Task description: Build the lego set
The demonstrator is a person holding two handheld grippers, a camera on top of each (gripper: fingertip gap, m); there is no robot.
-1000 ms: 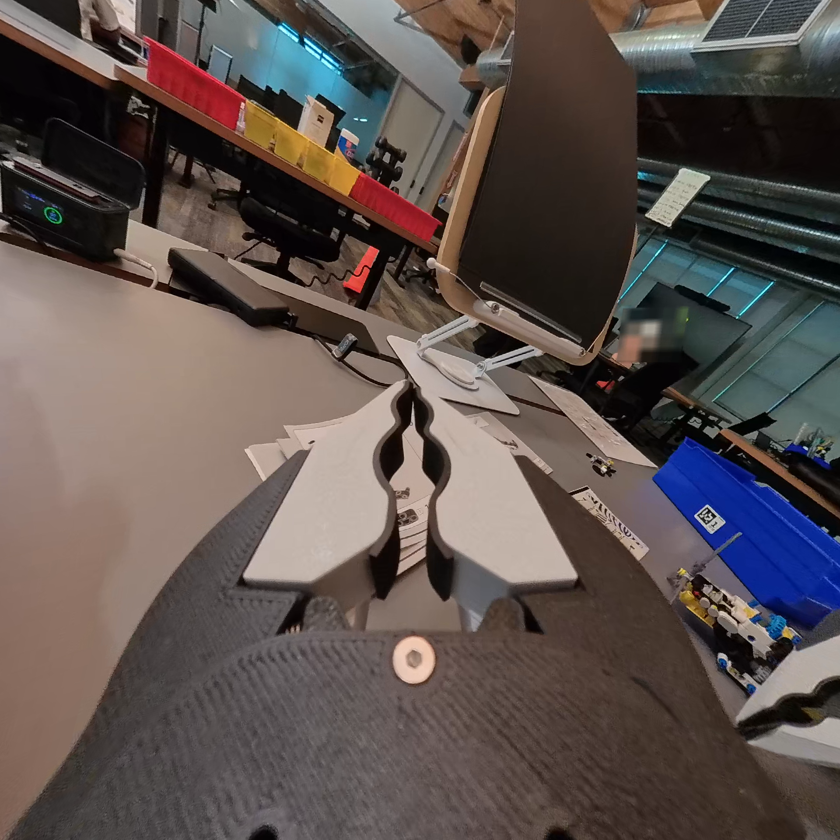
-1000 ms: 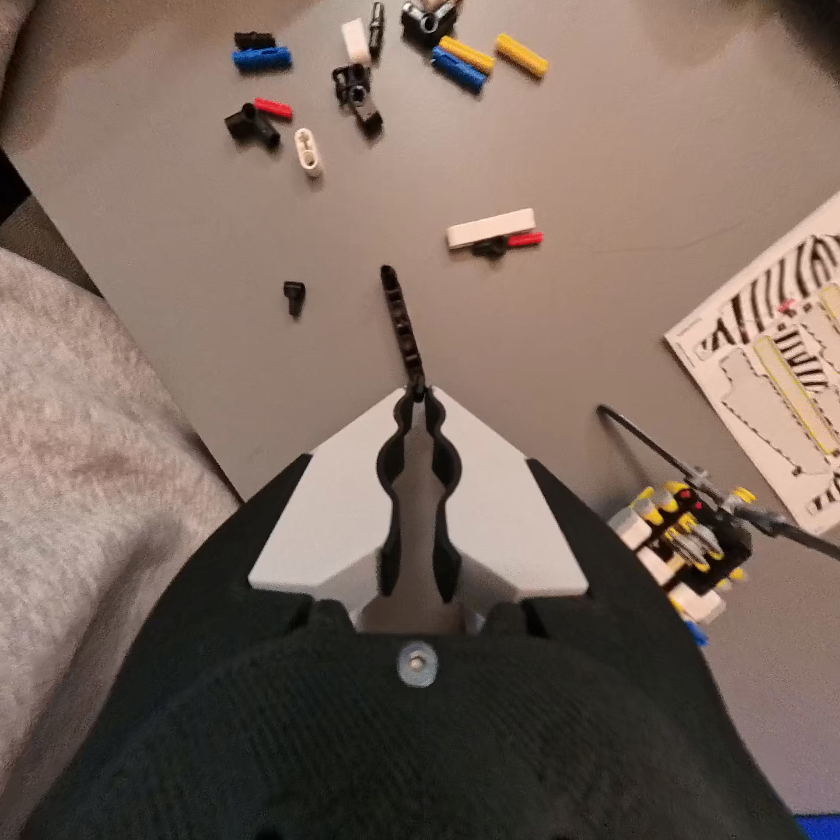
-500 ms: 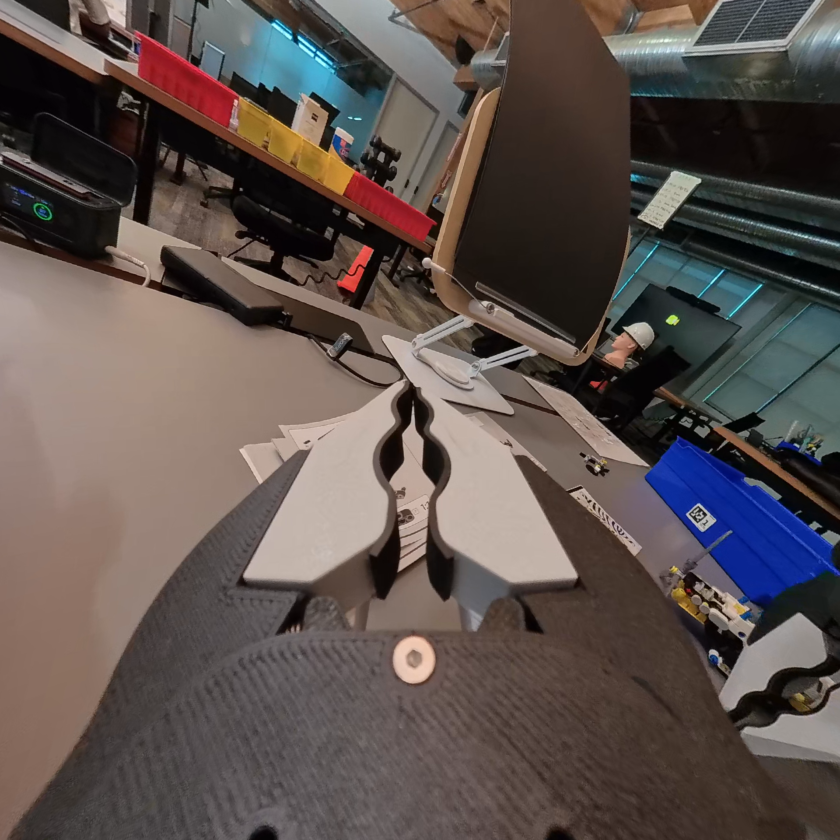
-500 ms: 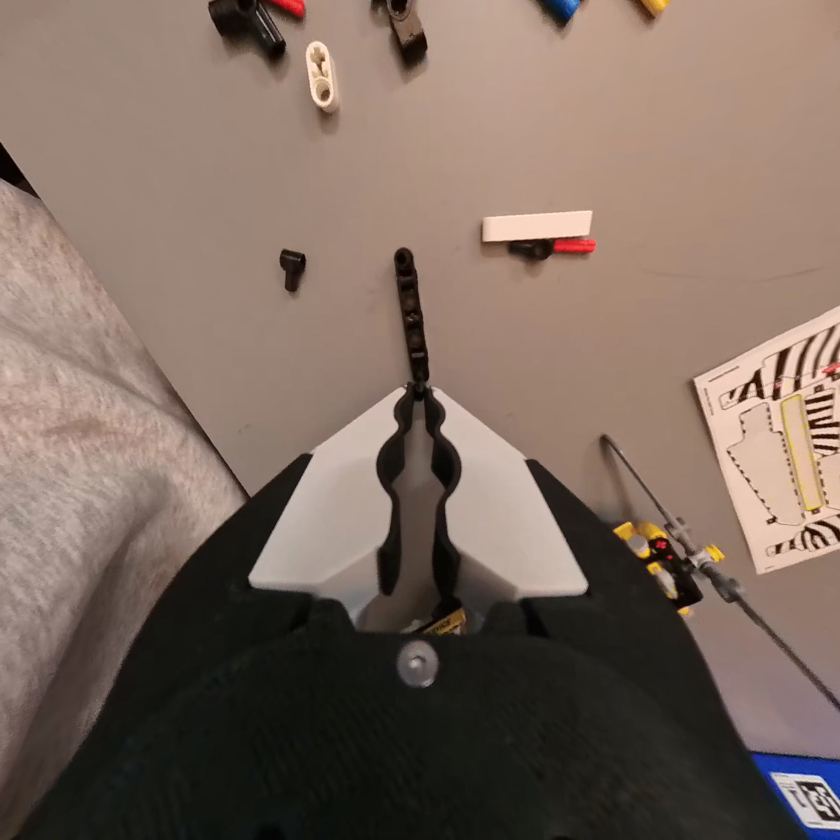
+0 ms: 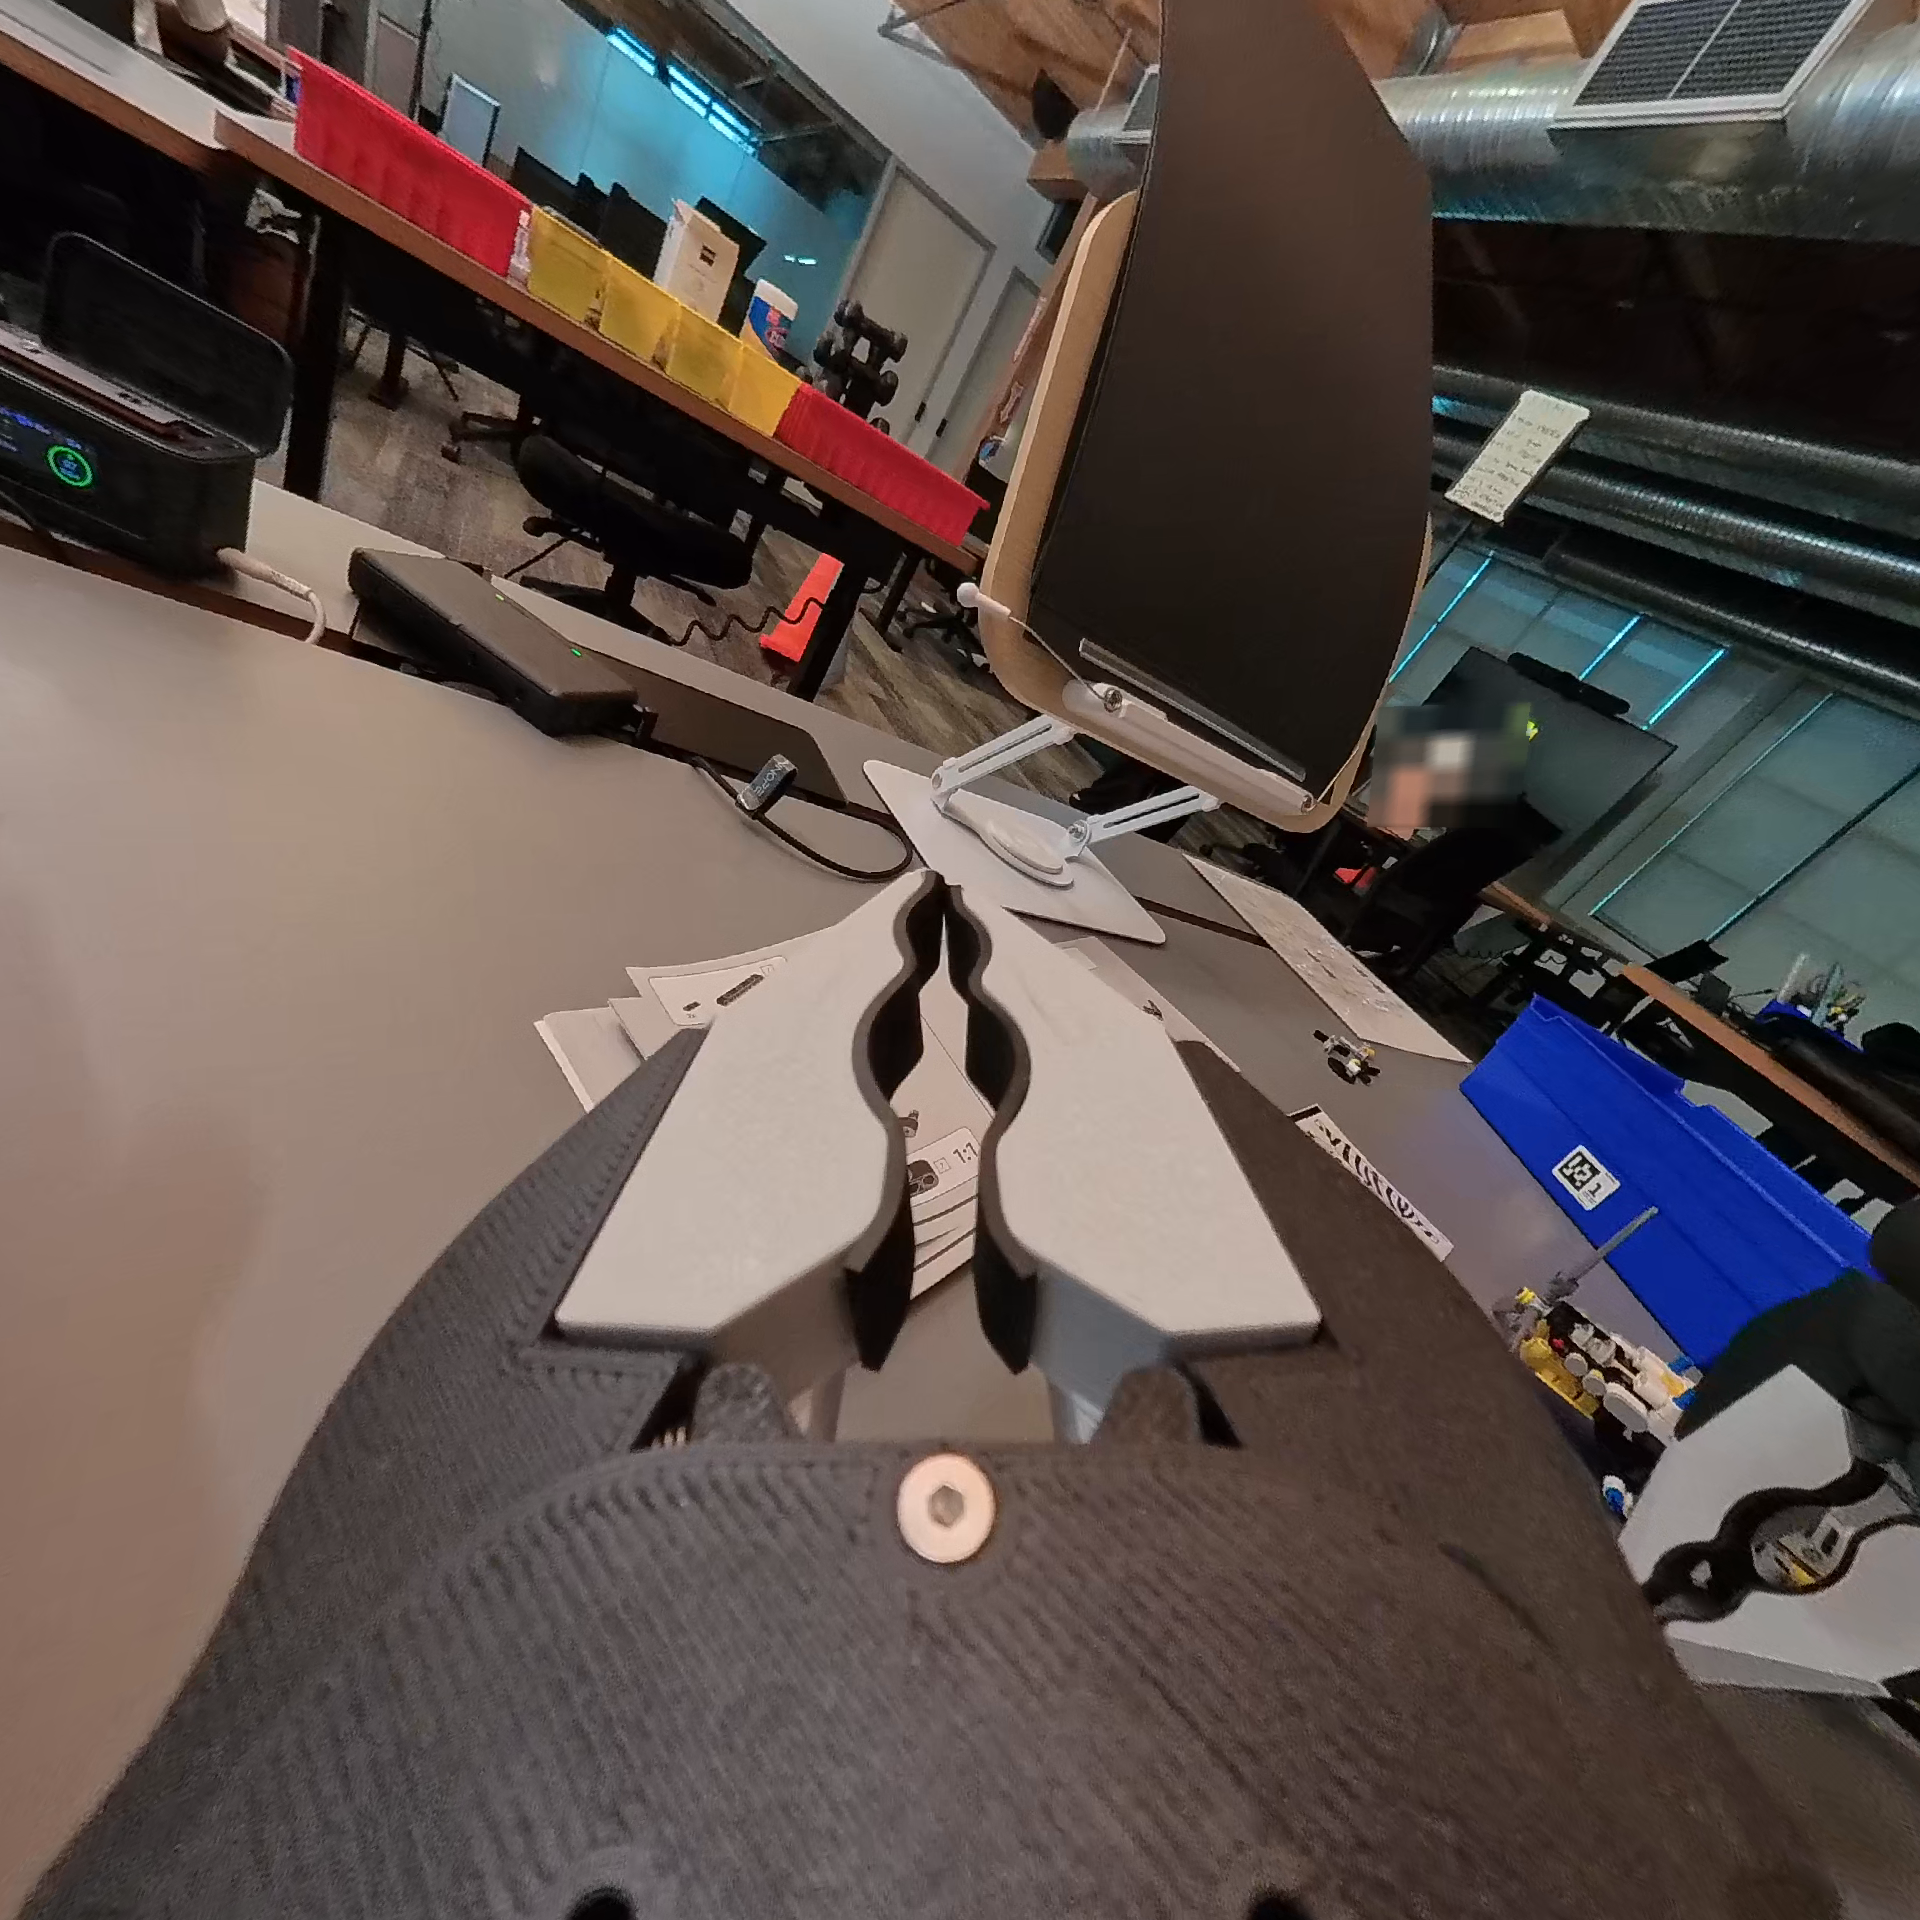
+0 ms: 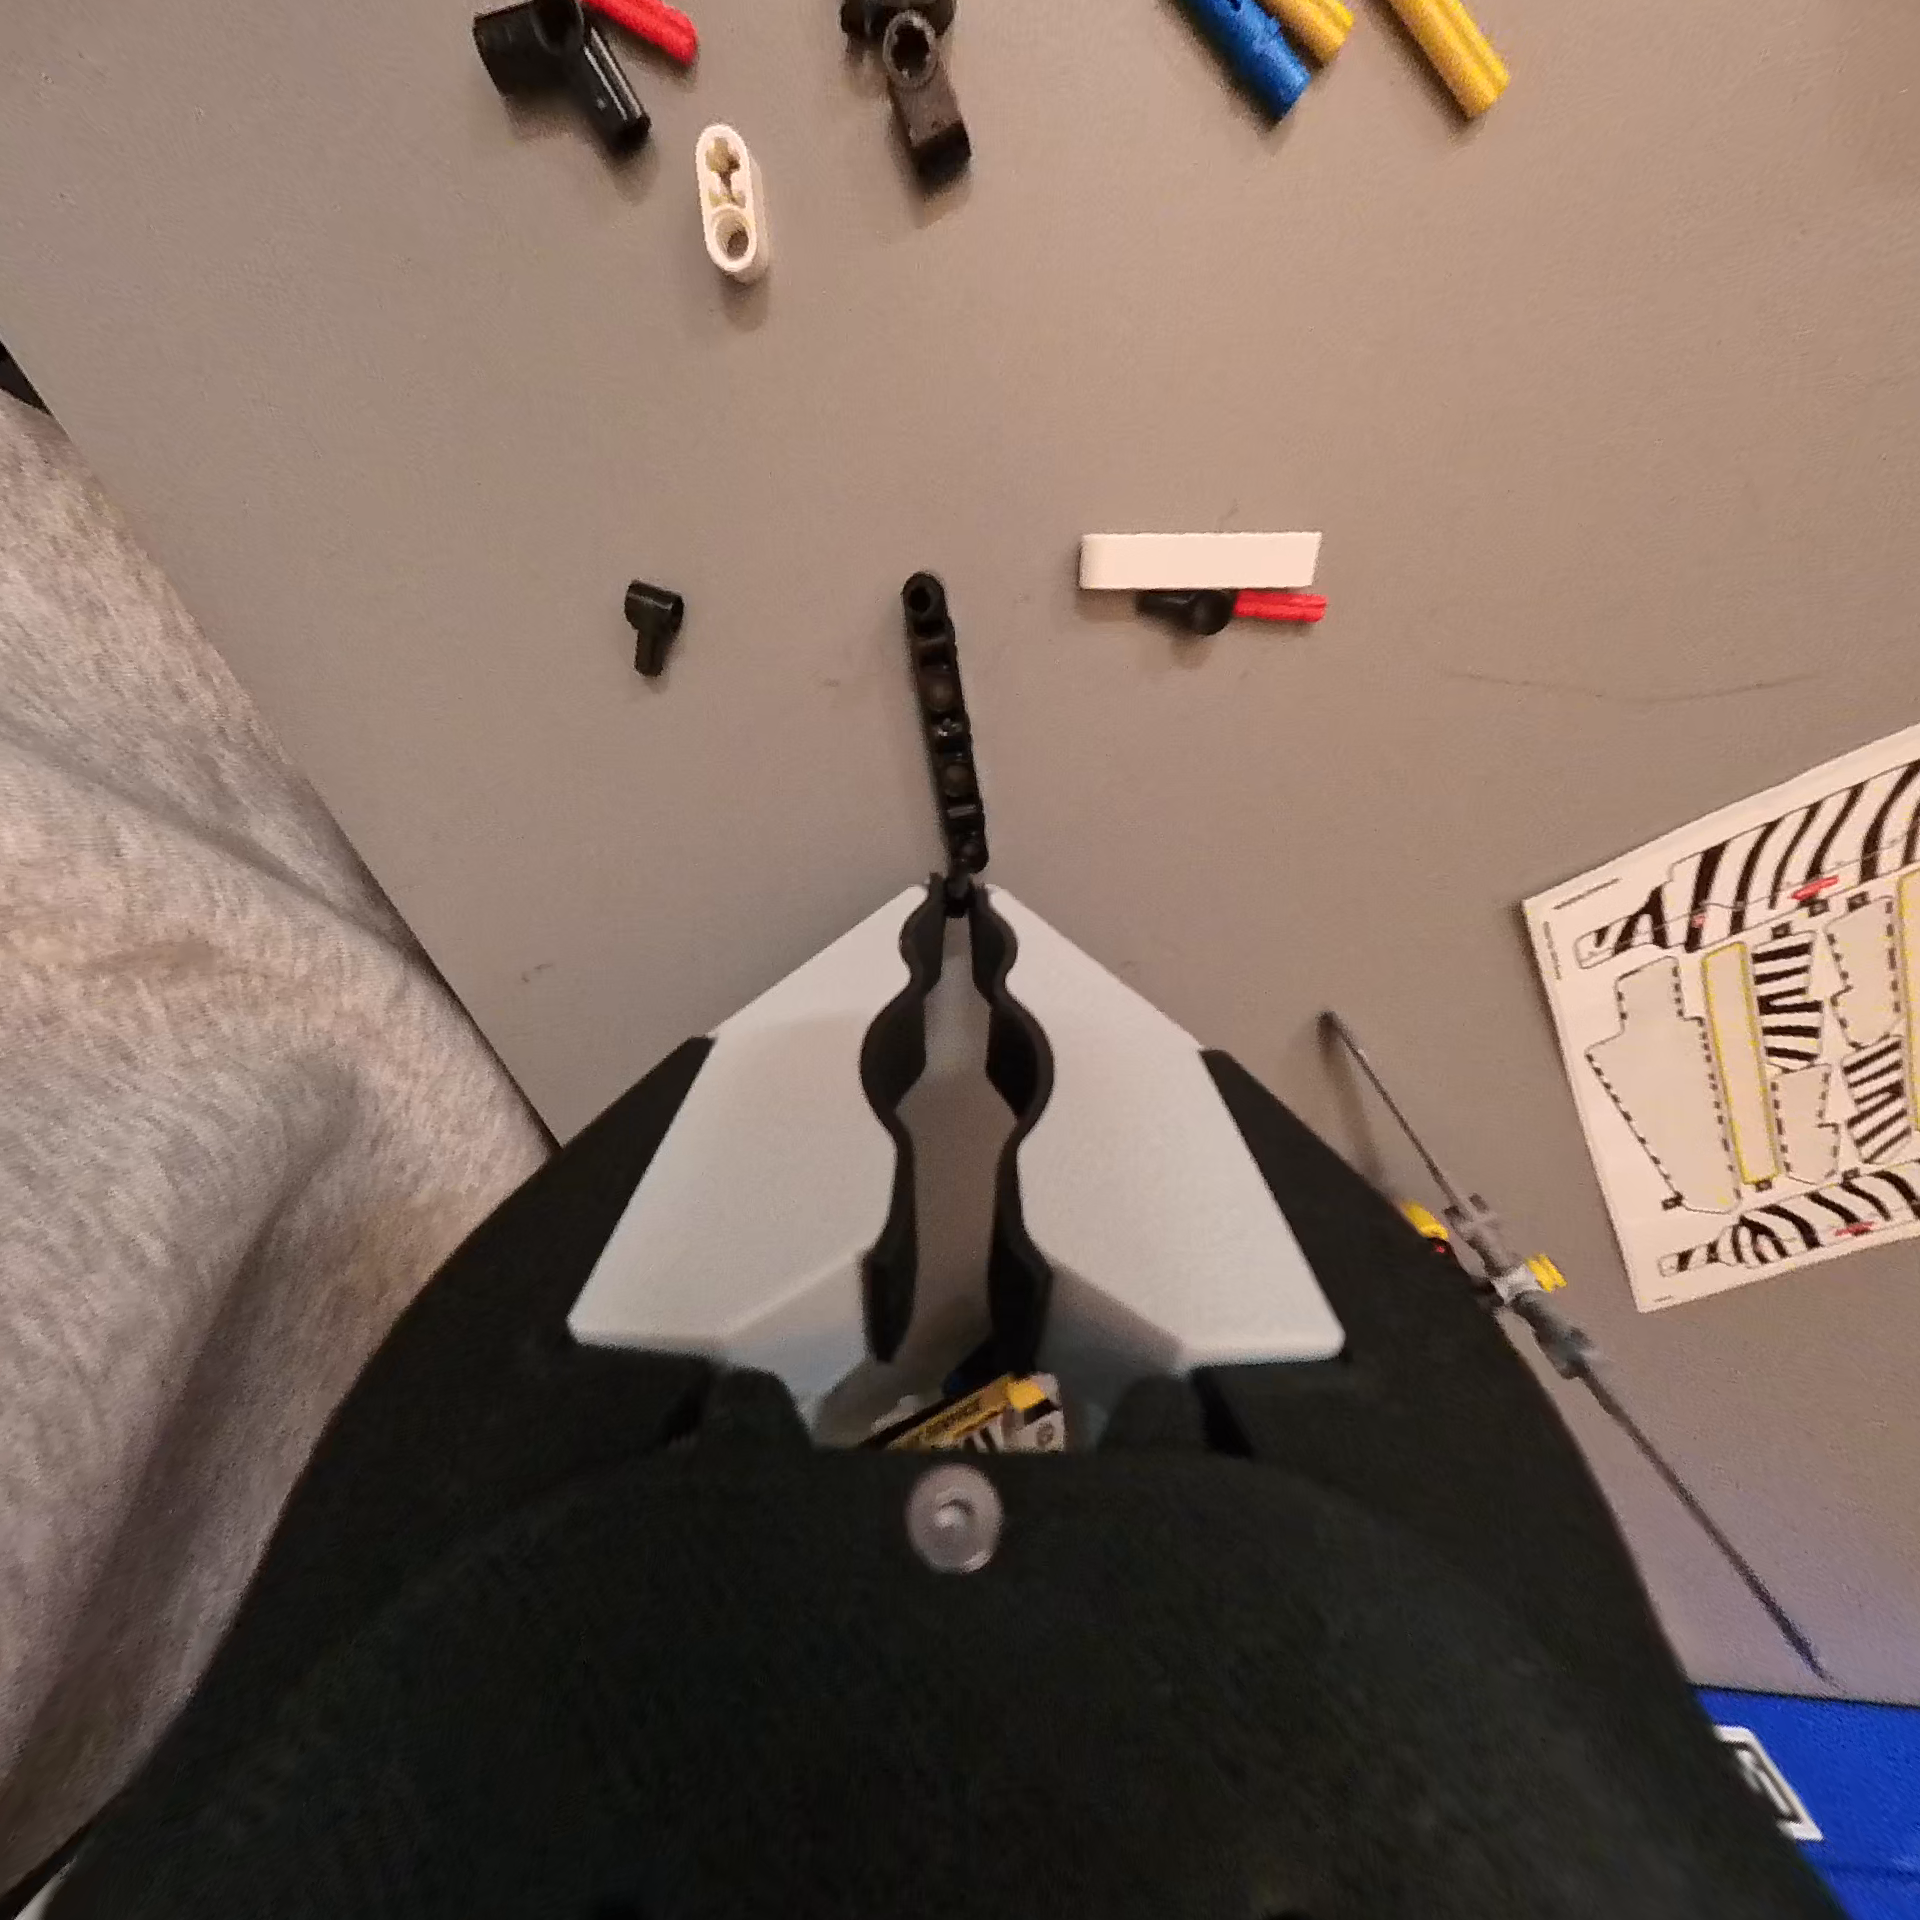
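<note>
My right gripper is shut on one end of a thin black lego beam, which sticks out forward above the grey table. The half-built yellow, white and black lego model sits on the table at the right of the left wrist view, partly behind the right gripper. In the right wrist view only the model's long grey rod and a yellow part under my jaws show. My left gripper is shut and empty, above the instruction sheets.
Loose pieces lie ahead of the right gripper: a white beam with a black and red pin, a small black connector, a white link, blue and yellow pins. A striped sticker sheet, a blue bin and a tablet on a stand stand around. One gripper's finger ends stand about 30 cm off the other's.
My right gripper has carried the black beam toward the model, which has slid under and behind it in its view. In the left wrist view the right gripper has come farther in at the right.
</note>
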